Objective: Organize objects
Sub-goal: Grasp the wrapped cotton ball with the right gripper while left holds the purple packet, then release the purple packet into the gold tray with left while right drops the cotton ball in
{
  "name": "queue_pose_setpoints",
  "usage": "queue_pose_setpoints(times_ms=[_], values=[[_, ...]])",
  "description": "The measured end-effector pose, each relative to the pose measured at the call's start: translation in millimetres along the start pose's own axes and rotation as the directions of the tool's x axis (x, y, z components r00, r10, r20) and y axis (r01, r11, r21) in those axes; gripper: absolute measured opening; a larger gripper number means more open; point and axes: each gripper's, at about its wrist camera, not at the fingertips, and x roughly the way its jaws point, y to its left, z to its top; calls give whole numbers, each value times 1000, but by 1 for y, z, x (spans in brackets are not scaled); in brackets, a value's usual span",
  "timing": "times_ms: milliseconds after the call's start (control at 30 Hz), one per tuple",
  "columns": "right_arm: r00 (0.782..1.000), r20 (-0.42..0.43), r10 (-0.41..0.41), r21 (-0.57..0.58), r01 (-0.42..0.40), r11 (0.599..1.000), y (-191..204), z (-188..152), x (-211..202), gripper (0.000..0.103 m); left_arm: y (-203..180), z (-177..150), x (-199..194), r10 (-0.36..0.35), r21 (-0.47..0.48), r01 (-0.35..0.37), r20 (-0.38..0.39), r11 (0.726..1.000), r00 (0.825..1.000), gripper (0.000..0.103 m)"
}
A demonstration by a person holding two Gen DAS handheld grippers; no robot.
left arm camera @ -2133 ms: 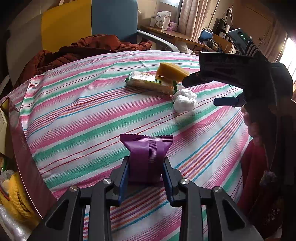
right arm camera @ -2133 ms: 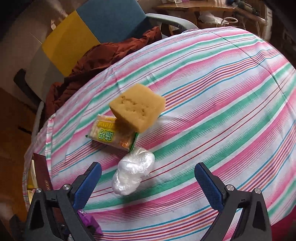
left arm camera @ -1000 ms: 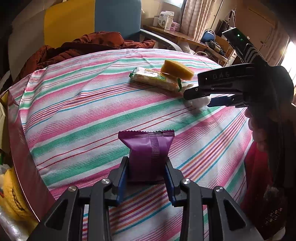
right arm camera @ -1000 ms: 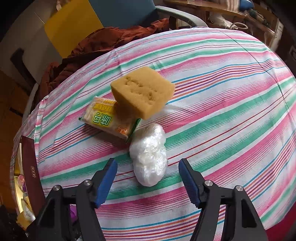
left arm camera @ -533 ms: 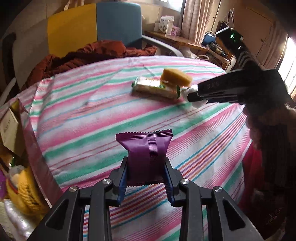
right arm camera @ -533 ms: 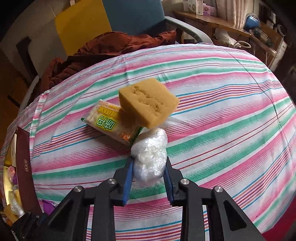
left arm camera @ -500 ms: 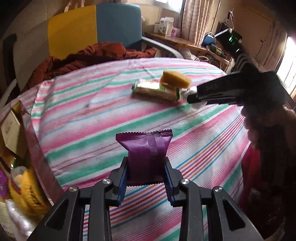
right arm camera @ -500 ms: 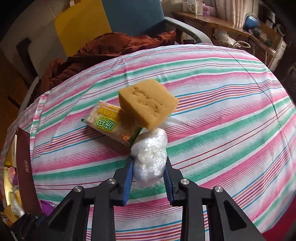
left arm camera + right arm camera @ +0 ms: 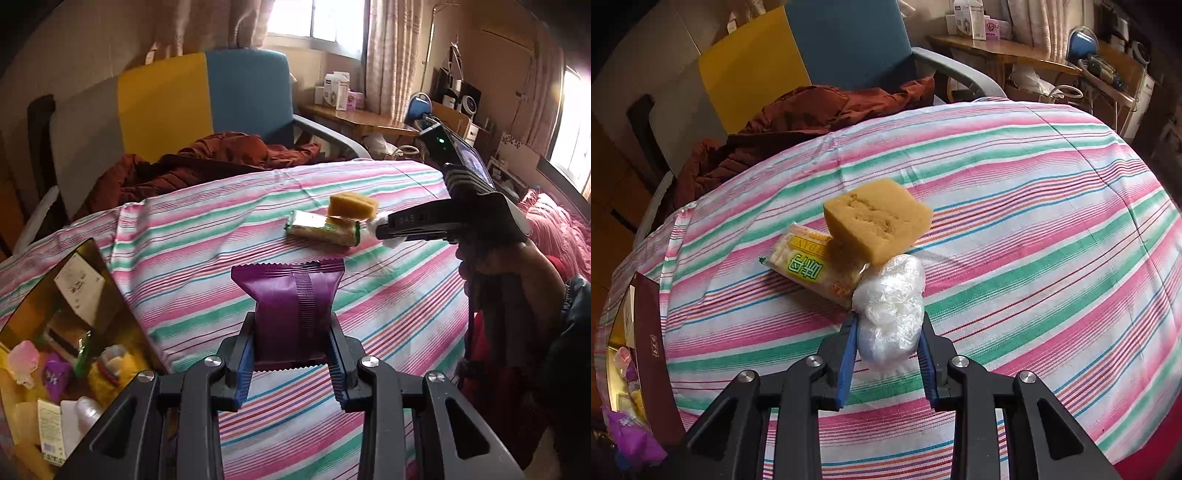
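Observation:
My left gripper [image 9: 291, 354] is shut on a purple snack packet [image 9: 290, 306] and holds it above the near left part of the striped table. My right gripper [image 9: 888, 343] is shut on a crumpled white plastic bag [image 9: 890, 306], which still touches the cloth. A yellow sponge [image 9: 877, 218] leans on a yellow-green cracker packet [image 9: 809, 266] just beyond the bag. In the left wrist view the sponge [image 9: 352, 205] and cracker packet [image 9: 321, 229] lie mid-table, with the right gripper [image 9: 384, 230] beside them.
A dark red box [image 9: 62, 325] with several small items stands open off the table's left edge; it also shows in the right wrist view [image 9: 646, 350]. A chair with a rust-coloured jacket [image 9: 798, 118] stands behind the table. A red bedcover [image 9: 554, 221] lies to the right.
My right gripper closed in on the white bag and shut on it. My left gripper drew back and left with the purple packet, so the open box came into view.

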Motion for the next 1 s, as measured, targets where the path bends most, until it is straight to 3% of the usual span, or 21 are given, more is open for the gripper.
queue_pose_setpoints(times_ms=[400,567,667,1000], values=[[992,115,42,36,-46,998,-5,2,-27,31,27,-14,-30,37,-54,-35,30,998,999,34],[993,109,36,37,-40,998,-5,1,-25,31,42,-20,-39,38,-98,-34,37,995,999,34],[991,109,74,59,-81,995,-9,0,-28,31,50,-24,-48,37,-113,-31,51,993,998,34],[966,92,242,-136,-228,964,53,-27,-57,31,93,-39,-82,79,-215,-62,69,975,994,34]])
